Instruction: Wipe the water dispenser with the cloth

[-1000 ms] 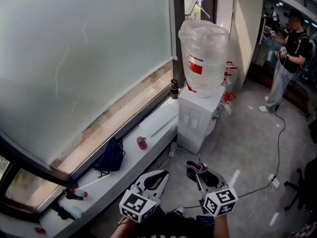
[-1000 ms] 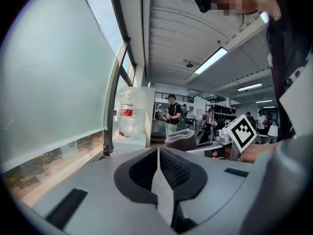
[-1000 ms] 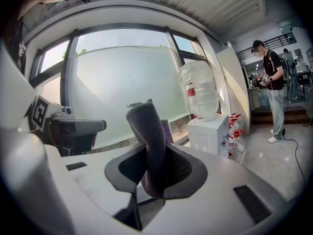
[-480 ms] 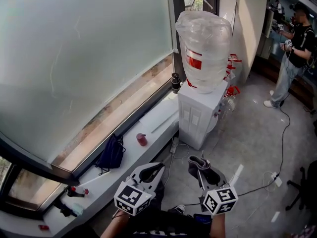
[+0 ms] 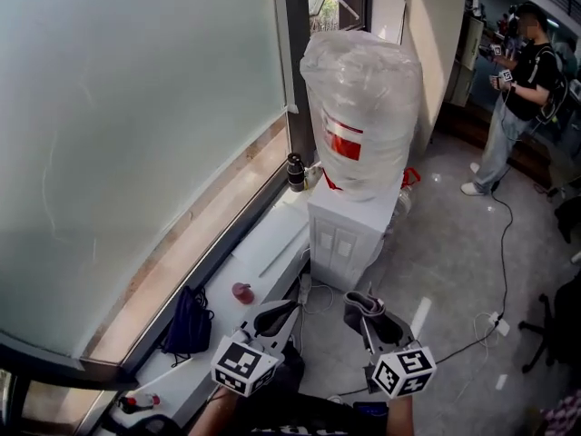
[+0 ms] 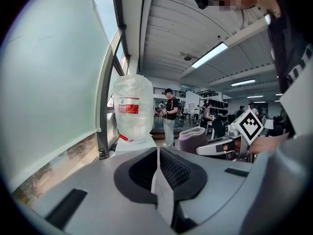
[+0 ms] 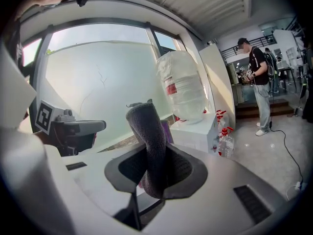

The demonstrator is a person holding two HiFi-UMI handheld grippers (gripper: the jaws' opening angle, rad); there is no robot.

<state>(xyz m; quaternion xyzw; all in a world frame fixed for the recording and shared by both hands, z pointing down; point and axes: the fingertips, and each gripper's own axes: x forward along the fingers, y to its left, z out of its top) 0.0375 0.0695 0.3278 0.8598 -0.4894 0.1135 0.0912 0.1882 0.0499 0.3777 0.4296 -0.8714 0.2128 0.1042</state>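
We hold the cloth (image 7: 146, 131) in the right gripper (image 7: 155, 173). Its fingers (image 7: 188, 169) are clamped low on the grey fold, and the rest stands up beyond them in a thick roll. The left gripper (image 6: 157, 166) carries nothing; its fingers (image 6: 178, 169) are pressed together.

The water dispenser (image 5: 349, 234) stands on the floor ahead of us, well apart from both grippers, at the far end of the window ledge (image 5: 272, 234), with a plastic-wrapped bottle (image 5: 359, 107) on top.

We judge the cloth soft, light and limp, so a grip low on the fold leaves the free roll to do the wiping. The white cabinet looks stiff and smooth, but the big bottle likely makes it top-heavy, so we would press gently.
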